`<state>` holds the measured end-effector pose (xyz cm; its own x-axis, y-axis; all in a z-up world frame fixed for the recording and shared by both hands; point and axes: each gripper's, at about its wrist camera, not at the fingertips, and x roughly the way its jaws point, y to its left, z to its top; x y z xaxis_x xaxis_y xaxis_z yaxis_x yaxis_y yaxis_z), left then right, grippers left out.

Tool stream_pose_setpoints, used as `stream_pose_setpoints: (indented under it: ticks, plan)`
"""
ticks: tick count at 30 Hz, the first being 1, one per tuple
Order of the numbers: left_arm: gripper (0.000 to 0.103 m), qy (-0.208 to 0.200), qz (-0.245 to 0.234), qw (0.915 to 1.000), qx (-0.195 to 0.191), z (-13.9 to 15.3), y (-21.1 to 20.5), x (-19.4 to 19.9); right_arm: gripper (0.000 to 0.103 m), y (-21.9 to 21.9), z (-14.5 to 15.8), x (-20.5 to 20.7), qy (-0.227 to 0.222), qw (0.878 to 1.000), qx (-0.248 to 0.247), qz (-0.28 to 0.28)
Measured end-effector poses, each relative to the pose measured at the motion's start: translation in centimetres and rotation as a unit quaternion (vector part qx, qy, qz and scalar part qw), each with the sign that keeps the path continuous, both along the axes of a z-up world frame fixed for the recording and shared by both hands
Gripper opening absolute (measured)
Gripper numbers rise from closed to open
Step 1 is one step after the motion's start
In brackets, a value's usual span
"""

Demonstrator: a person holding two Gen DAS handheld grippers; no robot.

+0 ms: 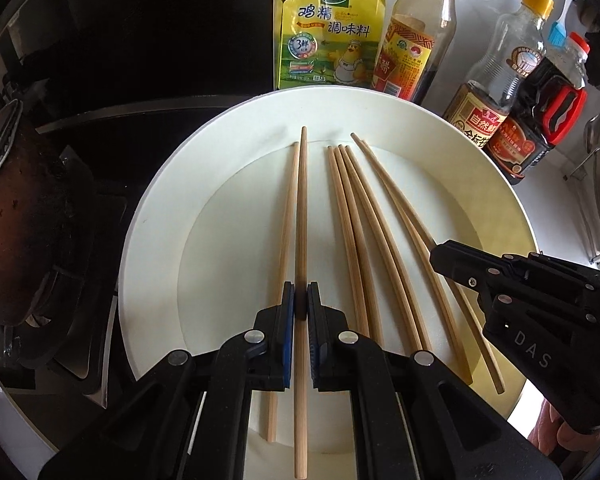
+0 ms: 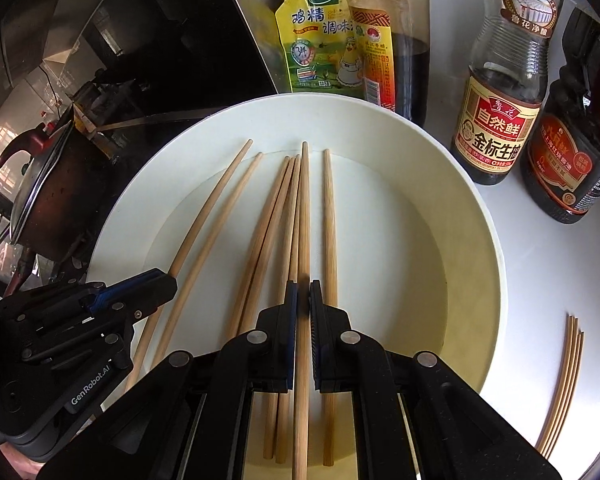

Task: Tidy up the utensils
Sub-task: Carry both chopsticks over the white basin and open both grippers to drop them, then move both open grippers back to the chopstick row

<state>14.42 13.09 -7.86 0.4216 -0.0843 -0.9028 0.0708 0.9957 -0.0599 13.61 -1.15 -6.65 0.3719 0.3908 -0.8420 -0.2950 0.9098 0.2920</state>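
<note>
Here, over a white plate (image 1: 148, 216) on a pale surface (image 2: 540, 264), beside a black stove (image 1: 80, 216). Left gripper (image 1: 301, 300) clenched on one wooden chopstick (image 1: 302, 208), pinched partway along its length, tip pointing toward the far rim; a second chopstick (image 1: 289, 216) lying just beside it on the plate. In the right wrist view, right gripper (image 2: 303, 300) likewise clamped on a single chopstick (image 2: 305, 208), with loose chopsticks (image 2: 268, 232) on either side of it in the plate. Both grippers angled steeply downward, side by side above the near half of the plate. Behind the plate: a yellow seasoning pouch (image 1: 330, 36), a tall dark bottle (image 1: 416, 40) and two soy sauce bottles (image 2: 500, 92). Well apart on the surface to the right, four thin bamboo sticks (image 2: 564, 384) lying together.
</note>
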Motion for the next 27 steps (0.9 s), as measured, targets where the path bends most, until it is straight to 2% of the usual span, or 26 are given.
stream_pose_setpoints:
  ticks: [2, 4, 6, 7, 8, 9, 12, 15, 21, 23, 27]
  plan:
    - [0.008, 0.002, 0.006, 1.0000, -0.004, -0.2, 0.3, 0.2, 0.006, 0.0, 0.0, 0.2, 0.000, 1.000, 0.000, -0.003]
    - [0.015, 0.003, 0.011, 0.9999, -0.008, -0.2, 0.6, 0.3, 0.008, -0.2, 0.1, 0.3, 0.003, 1.000, 0.001, -0.006]
    - [0.040, -0.002, 0.018, 0.9998, -0.003, 0.1, 0.9, 0.1, 0.012, -0.4, 0.4, 0.2, -0.005, 1.000, 0.002, -0.008]
    - [0.048, -0.007, 0.022, 0.9997, 0.001, 0.4, 1.0, 0.0, 0.013, -0.6, 0.7, -0.1, -0.011, 1.000, 0.000, -0.009]
    - [0.061, -0.012, 0.028, 0.9995, 0.005, 0.7, 1.2, -0.2, 0.013, -0.7, 0.9, -0.2, -0.014, 1.000, -0.002, -0.010]
    - [0.064, -0.019, 0.032, 0.9993, 0.007, 1.0, 1.3, -0.3, 0.013, -0.8, 1.0, -0.3, -0.017, 1.000, -0.004, -0.011]
    - [0.070, -0.024, 0.042, 0.9987, 0.014, 1.7, 1.8, -0.7, 0.013, -1.3, 1.5, -0.8, -0.025, 1.000, -0.005, -0.013]
    - [0.074, -0.026, 0.053, 0.9982, 0.013, 2.1, 2.3, -1.2, 0.022, -1.6, 1.9, -1.3, -0.030, 0.999, -0.005, -0.014]
    - [0.076, -0.030, 0.066, 0.9972, 0.017, 2.7, 2.5, -2.5, 0.023, -1.7, 2.5, -2.6, -0.036, 0.999, -0.002, -0.008]
    - [0.077, -0.034, 0.069, 0.9968, 0.019, 3.0, 2.4, -3.1, 0.031, -1.8, 2.8, -3.2, -0.039, 0.999, -0.001, -0.007]
    - [0.078, -0.041, 0.073, 0.9964, 0.016, 3.7, 2.1, -4.4, 0.032, -2.2, 3.4, -4.5, -0.049, 0.999, 0.000, -0.004]
